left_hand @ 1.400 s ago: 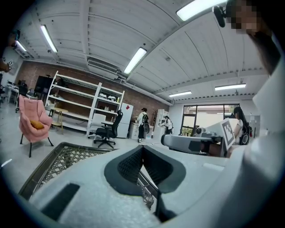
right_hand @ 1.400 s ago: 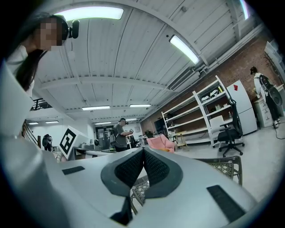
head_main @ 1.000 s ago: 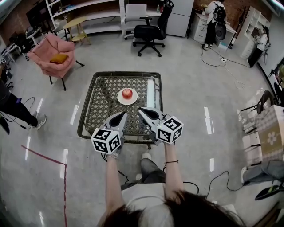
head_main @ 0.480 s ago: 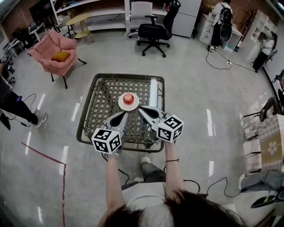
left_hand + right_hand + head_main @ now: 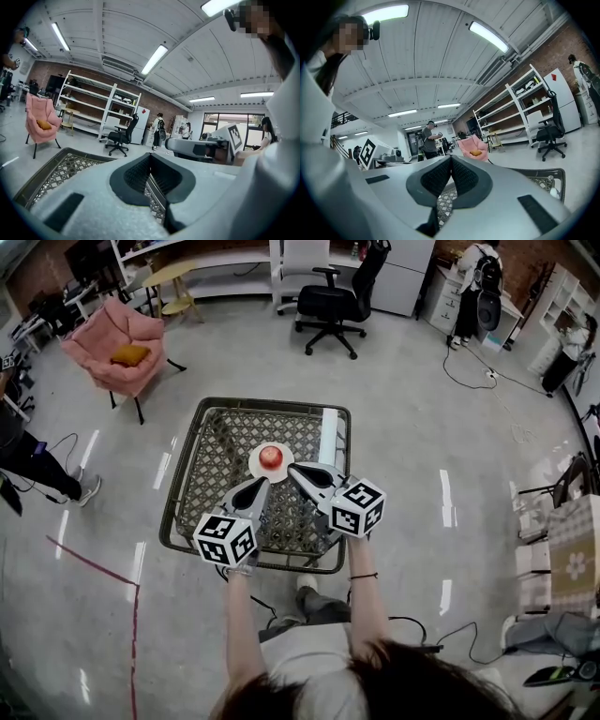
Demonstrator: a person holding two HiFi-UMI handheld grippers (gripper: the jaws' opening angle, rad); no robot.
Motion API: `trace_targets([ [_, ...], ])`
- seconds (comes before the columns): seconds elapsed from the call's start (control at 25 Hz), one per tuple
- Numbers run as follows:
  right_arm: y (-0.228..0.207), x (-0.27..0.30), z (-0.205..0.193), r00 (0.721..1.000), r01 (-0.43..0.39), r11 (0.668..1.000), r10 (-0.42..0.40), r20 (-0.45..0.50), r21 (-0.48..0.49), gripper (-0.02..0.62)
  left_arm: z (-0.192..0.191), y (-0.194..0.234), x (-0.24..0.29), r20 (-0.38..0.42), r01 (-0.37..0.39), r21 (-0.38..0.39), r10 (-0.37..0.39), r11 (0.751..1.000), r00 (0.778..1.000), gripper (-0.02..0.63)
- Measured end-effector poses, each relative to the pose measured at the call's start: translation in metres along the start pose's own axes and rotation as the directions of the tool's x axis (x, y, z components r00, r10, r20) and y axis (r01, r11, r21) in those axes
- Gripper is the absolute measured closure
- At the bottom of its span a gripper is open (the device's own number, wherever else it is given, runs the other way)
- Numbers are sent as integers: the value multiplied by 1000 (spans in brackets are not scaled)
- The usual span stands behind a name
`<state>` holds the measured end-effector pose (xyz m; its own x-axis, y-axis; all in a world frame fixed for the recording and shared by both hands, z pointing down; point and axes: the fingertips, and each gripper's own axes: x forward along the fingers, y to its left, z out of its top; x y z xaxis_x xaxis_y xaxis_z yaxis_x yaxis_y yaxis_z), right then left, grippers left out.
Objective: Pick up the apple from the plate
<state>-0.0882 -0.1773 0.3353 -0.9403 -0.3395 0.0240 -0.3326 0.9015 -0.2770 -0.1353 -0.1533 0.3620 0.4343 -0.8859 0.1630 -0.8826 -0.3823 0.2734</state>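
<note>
Got a red apple (image 5: 271,457) sitting on white plate (image 5: 255,468), mid lattice surface (image 5: 214,451). Left gripper (image 5: 260,482) and right gripper (image 5: 293,469) right by the plate, fingers clenched on nothing. Only square black-and-white markers on the cubes (image 5: 225,540).

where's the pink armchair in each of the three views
Head view: pink armchair at the upper left, on the floor.
Left gripper view: pink armchair at the far left, about mid-height.
Right gripper view: pink armchair, small, just right of centre.
Shared landmark: black office chair, top centre in the head view, left of centre in the left gripper view, far right in the right gripper view.
</note>
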Motion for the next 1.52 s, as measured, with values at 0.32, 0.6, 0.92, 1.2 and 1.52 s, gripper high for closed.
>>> trace_targets([
  [0.32, -24, 15, -8, 999, -30, 1000, 30, -27, 1, 586, -7, 19, 22, 14, -36, -26, 36, 999, 999, 595],
  [0.6, -40, 23, -8, 999, -24, 1000, 25, -45, 18, 586, -6, 29, 34, 21, -65, -29, 65, 997, 998, 595],
  [0.92, -67, 51, -15, 998, -7, 999, 10, -60, 52, 586, -19, 58, 48, -5, -75, -59, 75, 995, 997, 595],
  [1.2, -94, 65, -42, 996, 3, 997, 4, -91, 77, 586, -37, 81, 69, -56, -55, -38, 52, 998, 997, 595],
  [1.52, -116, 76, -79, 992, 13, 996, -2, -128, 89, 586, -69, 107, 87, -122, -73, -4, 72, 997, 990, 594],
])
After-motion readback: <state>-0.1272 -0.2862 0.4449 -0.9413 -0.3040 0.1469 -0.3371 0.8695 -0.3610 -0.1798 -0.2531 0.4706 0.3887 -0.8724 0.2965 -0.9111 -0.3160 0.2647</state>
